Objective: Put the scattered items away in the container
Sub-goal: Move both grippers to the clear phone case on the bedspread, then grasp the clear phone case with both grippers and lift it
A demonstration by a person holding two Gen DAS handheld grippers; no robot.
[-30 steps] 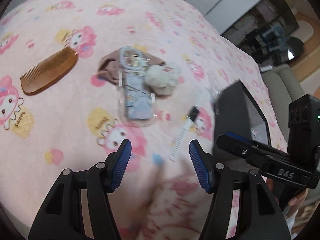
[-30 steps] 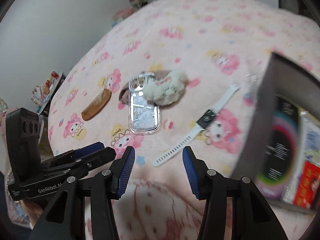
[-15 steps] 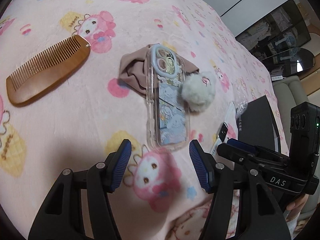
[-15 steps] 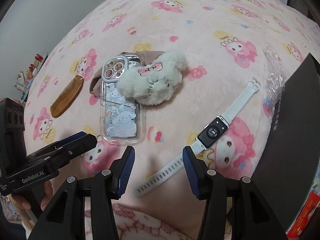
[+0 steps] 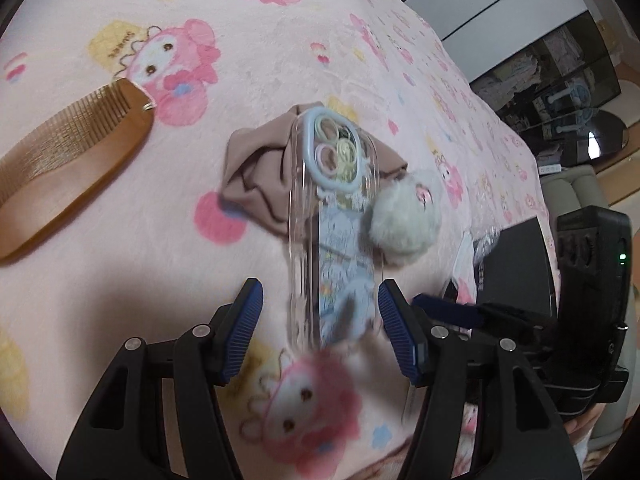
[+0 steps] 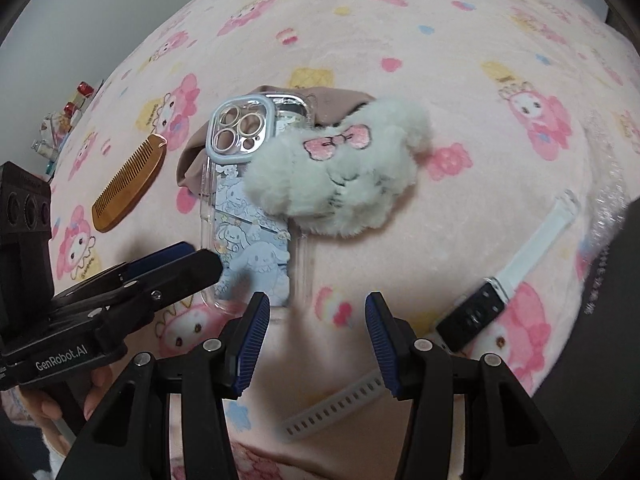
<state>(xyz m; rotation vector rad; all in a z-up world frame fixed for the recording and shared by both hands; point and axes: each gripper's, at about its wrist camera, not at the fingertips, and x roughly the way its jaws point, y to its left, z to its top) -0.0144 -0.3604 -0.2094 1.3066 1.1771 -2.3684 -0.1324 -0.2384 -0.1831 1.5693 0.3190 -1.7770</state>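
Pink cartoon-print blanket (image 6: 460,28) carrying the scattered items. Left gripper (image 5: 320,328), jaws wide and empty, hangs low over the near end of the phone case (image 5: 336,240), whose lower edge lies between the blue pads without touching either. The case is clear, with a blue camera ring and a cartoon print; its far end rests on a crumpled brown cloth (image 5: 256,176). A white plush (image 6: 340,172) with a pink embroidered bow lies against the right side of the case, overlapping its edge. A wooden comb (image 6: 128,184) lies well apart to the left of the cloth, teeth turned away from the case. Right gripper (image 6: 316,336), jaws about half open and holding nothing, hangs over bare blanket between the case and the watch (image 6: 472,312); the watch has a dark face and a white strap, one strap end running under the right finger (image 6: 384,344), the other stretched toward the blanket's right edge. The container (image 5: 516,264), a dark box, stands at the right edge of the blanket, just beyond the watch; its inside cannot be seen. A hand (image 6: 44,404) grips the left gripper's handle at the lower left of the right wrist view
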